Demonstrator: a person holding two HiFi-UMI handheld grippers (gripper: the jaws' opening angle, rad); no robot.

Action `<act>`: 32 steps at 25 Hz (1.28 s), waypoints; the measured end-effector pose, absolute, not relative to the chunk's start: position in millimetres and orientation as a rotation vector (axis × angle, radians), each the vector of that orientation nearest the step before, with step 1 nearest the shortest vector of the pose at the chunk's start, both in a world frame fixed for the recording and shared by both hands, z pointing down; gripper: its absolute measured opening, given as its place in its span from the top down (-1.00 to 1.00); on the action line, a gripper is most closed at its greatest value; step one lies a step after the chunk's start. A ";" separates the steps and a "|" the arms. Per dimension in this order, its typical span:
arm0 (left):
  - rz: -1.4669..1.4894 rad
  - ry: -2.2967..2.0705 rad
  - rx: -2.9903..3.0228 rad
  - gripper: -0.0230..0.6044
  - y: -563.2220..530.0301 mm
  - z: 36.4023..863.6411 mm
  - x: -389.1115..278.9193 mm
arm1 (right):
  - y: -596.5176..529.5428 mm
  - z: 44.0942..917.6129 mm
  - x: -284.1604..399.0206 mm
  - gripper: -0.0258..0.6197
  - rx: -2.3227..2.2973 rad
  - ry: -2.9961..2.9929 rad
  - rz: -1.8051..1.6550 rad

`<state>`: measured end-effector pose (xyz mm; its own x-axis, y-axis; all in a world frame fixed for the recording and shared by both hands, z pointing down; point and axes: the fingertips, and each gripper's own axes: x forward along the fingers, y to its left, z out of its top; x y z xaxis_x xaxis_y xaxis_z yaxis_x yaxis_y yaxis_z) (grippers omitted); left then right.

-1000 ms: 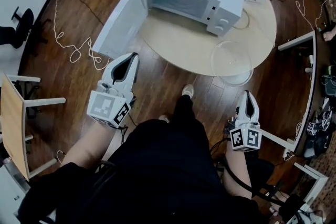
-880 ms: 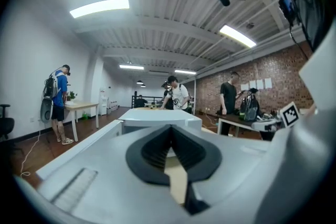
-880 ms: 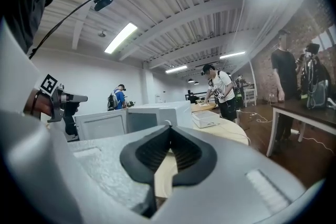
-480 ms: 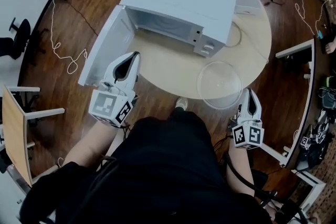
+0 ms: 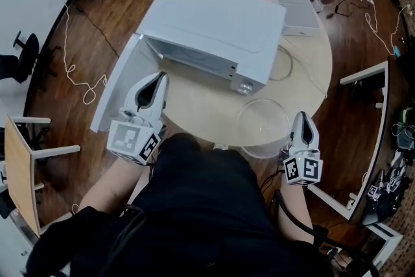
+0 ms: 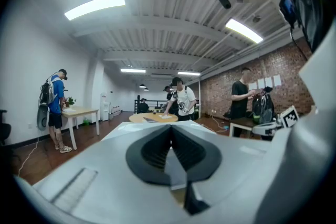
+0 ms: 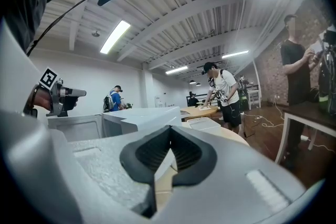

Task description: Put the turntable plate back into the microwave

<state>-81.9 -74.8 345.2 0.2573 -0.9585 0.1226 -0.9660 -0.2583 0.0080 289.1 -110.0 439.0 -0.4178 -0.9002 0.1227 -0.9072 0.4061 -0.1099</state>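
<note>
The clear glass turntable plate (image 5: pixel 262 125) lies on the round wooden table (image 5: pixel 201 104), close to its near edge. Behind it stands the white microwave (image 5: pixel 211 26), its door (image 5: pixel 118 89) swung open to the left. My left gripper (image 5: pixel 156 79) is shut and empty, hanging at the table's near left edge beside the open door. My right gripper (image 5: pixel 303 117) is shut with nothing in it, just right of the plate and apart from it. In the right gripper view the shut tips (image 7: pixel 169 134) point level past the microwave (image 7: pixel 134 118).
A flat white box (image 5: pixel 295 8) and a thin cable (image 5: pixel 288 65) lie on the table behind the microwave. A white cord (image 5: pixel 84 71) trails on the floor at left. A wooden side table (image 5: pixel 16 165) stands left and a white frame (image 5: pixel 363 71) right. Several people stand farther off.
The table and microwave have come closer. Both grippers have moved forward to the table's near edge, and the plate now lies just left of the right gripper. Both stay shut.
</note>
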 end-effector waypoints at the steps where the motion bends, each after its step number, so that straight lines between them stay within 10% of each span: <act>1: 0.145 -1.854 2.426 0.90 -77.8 349.6 -84.1 | -109.5 441.7 290.6 0.92 1.681 -2.581 0.248; 22: 0.136 -1.503 2.645 0.90 -146.2 352.5 -83.3 | -18.2 602.0 375.7 0.92 2.130 -2.015 0.966; 32: 0.131 -1.527 2.622 0.90 -141.3 353.1 -81.8 | 6.1 657.8 370.5 -0.25 1.948 -2.053 1.170</act>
<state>-81.8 -141.3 353.1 0.4920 -0.8612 0.1272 -0.8703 -0.4903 0.0470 370.5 6.1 657.8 -0.1890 -0.8212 0.5384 -0.8819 -0.0992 -0.4609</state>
